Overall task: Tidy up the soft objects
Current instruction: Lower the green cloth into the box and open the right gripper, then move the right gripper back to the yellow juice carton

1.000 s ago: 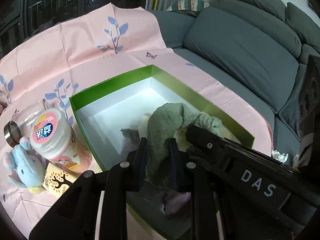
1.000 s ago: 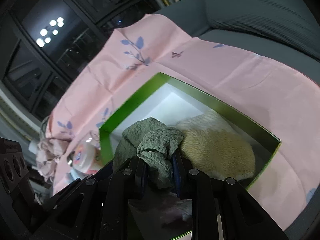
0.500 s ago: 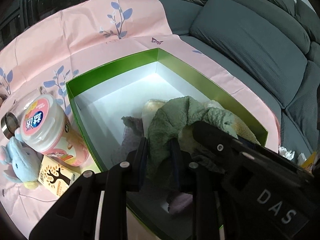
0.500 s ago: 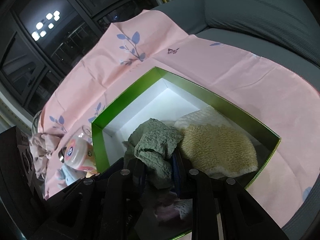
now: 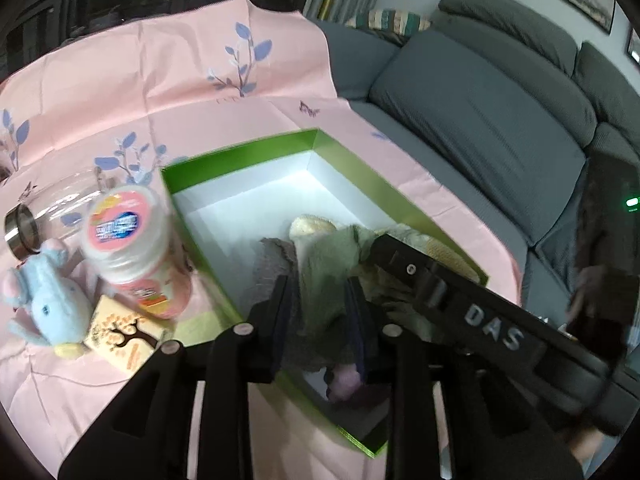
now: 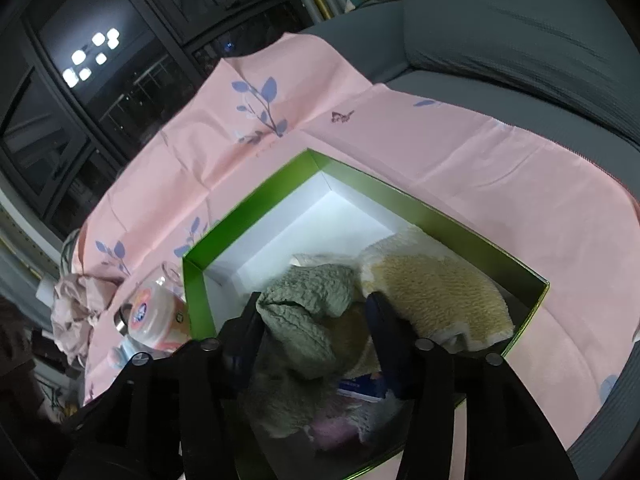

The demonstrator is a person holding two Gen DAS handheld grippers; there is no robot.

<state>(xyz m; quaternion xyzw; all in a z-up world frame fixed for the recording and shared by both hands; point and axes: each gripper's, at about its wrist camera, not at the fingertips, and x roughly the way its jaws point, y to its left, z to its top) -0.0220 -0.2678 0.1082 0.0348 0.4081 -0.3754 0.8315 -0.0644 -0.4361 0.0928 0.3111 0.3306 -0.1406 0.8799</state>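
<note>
A green box (image 5: 248, 156) with a white inside sits on the pink cloth; it also shows in the right wrist view (image 6: 248, 208). In it lie a green fluffy cloth (image 5: 324, 256) (image 6: 308, 300), a cream fluffy cloth (image 6: 436, 292) and a greyish-pink cloth (image 5: 272, 256). My left gripper (image 5: 320, 308) has its jaws a little apart around the green cloth. My right gripper (image 6: 316, 312) is open, its fingers either side of the green cloth, over the box. A blue plush toy (image 5: 48, 300) lies left of the box.
Left of the box stand a pink-lidded jar (image 5: 128, 244), a clear bottle with a metal cap (image 5: 24, 228) and a small yellow carton (image 5: 120, 332). A grey sofa (image 5: 480, 112) is behind. A crumpled pink cloth (image 6: 80, 300) lies at the far left in the right wrist view.
My right gripper has opened and let go of the green cloth, which now lies in the box. My left gripper's jaws have widened slightly. Both views have pulled back a little.
</note>
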